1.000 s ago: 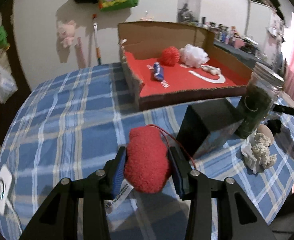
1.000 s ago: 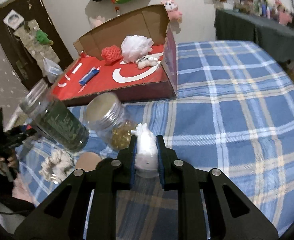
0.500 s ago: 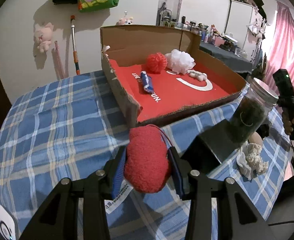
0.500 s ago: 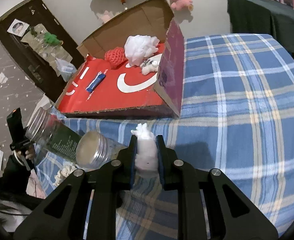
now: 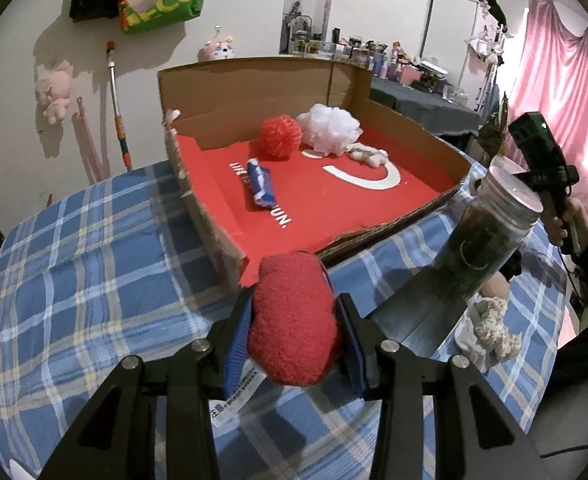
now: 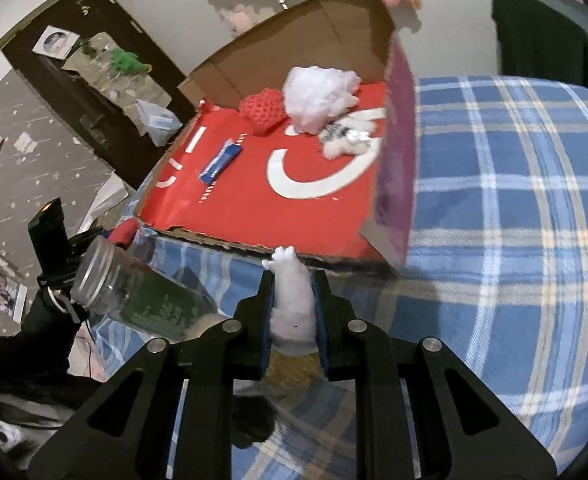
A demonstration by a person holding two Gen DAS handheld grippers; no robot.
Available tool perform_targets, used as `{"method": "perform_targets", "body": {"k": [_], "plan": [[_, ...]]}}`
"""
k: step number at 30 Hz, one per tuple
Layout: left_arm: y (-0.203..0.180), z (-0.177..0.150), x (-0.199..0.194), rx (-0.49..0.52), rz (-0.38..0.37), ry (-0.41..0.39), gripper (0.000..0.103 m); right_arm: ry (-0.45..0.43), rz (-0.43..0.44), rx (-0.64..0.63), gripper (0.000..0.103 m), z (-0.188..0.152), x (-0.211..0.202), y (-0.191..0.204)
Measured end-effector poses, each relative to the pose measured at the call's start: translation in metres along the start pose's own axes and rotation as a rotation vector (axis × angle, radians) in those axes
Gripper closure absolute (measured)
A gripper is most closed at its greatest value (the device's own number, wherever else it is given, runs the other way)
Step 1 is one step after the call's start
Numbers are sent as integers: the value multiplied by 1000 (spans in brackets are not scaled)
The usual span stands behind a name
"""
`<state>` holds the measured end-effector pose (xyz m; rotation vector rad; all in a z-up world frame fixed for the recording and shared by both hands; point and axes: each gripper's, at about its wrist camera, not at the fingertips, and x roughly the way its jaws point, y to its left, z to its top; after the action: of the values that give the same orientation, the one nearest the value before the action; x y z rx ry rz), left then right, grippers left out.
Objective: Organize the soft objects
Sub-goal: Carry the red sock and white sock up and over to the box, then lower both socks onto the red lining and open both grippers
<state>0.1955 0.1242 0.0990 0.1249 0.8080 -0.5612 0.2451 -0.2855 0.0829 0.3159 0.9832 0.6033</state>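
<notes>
From my left wrist, my left tongs (image 5: 294, 320) are clamped on a fuzzy red plush (image 5: 294, 320), held above the blue plaid tabletop (image 5: 74, 280) just before the near edge of the open cardboard box (image 5: 254, 92). On its red floor lie a red mesh ball (image 5: 280, 136), a white pouf (image 5: 329, 128) and a blue packet (image 5: 262, 184).

From my right wrist, my right tongs (image 6: 292, 306) are squeezed tight on a small white plush (image 6: 292, 300), its tip at the box's near edge. A lidded jar (image 6: 134, 296) stands to the left.

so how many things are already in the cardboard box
4: a red ball and white pouf at the back, a small white toy beside them, a blue packet mid-floor. Others may be hidden.
</notes>
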Motion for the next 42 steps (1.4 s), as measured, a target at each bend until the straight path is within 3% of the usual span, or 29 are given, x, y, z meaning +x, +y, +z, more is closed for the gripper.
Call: {"method": "perform_targets", "body": {"k": [9, 14, 19, 27, 33, 42], "plan": [[-13, 29, 2, -8, -68, -49, 59, -4, 26, -82, 86, 22, 13, 29], [-31, 59, 14, -17, -55, -71, 59, -17, -12, -139, 86, 42, 26, 49], [-45, 99, 46, -49, 33, -8, 59, -7, -127, -229, 86, 74, 51, 71], [-46, 148, 108, -49, 138, 110, 59, 95, -218, -262, 86, 122, 108, 73], [-38, 158, 149, -37, 199, 189, 58, 185, -253, -231, 86, 142, 144, 58], [-31, 155, 182, -51, 184, 258, 58, 238, -293, -249, 86, 147, 169, 54]]}}
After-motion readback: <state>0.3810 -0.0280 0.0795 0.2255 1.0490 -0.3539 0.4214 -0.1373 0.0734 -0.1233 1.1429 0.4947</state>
